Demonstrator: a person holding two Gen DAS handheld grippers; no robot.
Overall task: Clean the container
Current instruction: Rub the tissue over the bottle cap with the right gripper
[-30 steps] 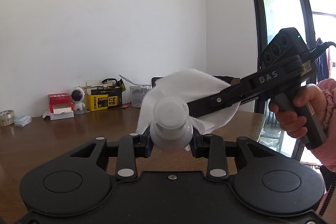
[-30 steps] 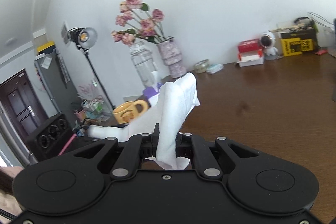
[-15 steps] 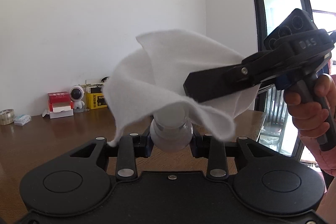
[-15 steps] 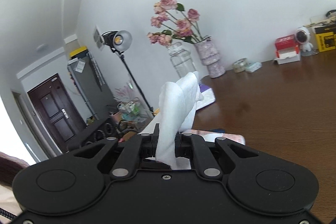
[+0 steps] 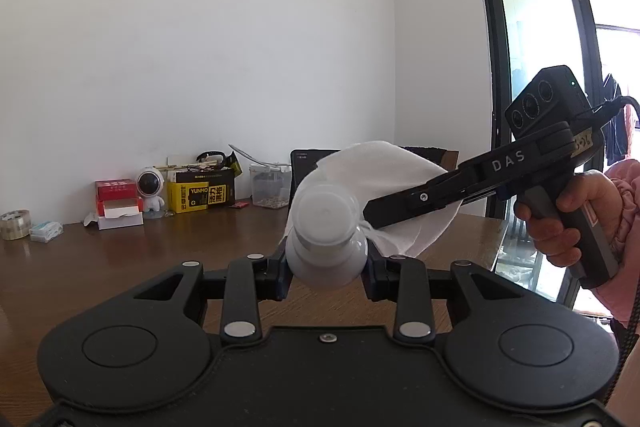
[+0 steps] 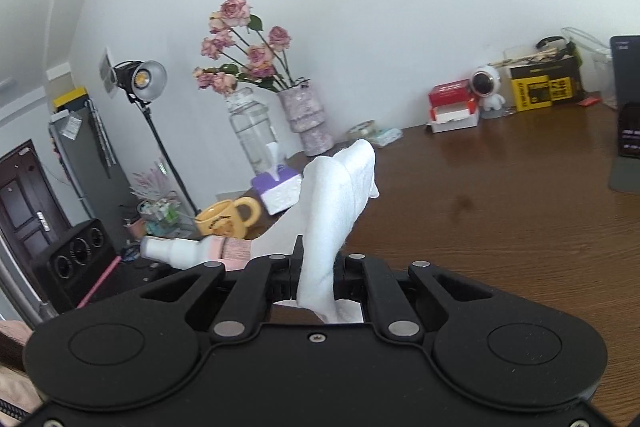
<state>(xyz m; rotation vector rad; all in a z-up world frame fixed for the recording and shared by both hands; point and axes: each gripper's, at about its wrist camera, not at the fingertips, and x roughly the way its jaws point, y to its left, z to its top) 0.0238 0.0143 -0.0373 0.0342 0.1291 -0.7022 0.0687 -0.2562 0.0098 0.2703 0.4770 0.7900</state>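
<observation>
White walls and a dark wooden table [image 5: 100,259] fill the background of both views. Held above the table at centre frame of the left wrist view, the white container [image 5: 326,231] sits clamped between the fingers of the left gripper [image 5: 326,269], its long axis pointing away from the camera and its flat end facing it. The right gripper [image 5: 404,209] enters from the right of that frame, held in a hand [image 5: 560,223], its fingers closed on a white cloth [image 5: 400,187]. The cloth lies against the container's right and rear side. In the right wrist view the container [image 6: 188,250] appears at lower left, lying crosswise to the right gripper [image 6: 316,277]. The cloth [image 6: 340,203] stands up from the closed fingers at centre.

Judgement: wiping depends on the cloth sweeping sideways round the container's body; the right gripper is the working one.

Boxes [image 5: 120,203], a small figurine [image 5: 151,189] and tape [image 5: 15,224] stand at far left, well apart. Nothing obstructs.
</observation>
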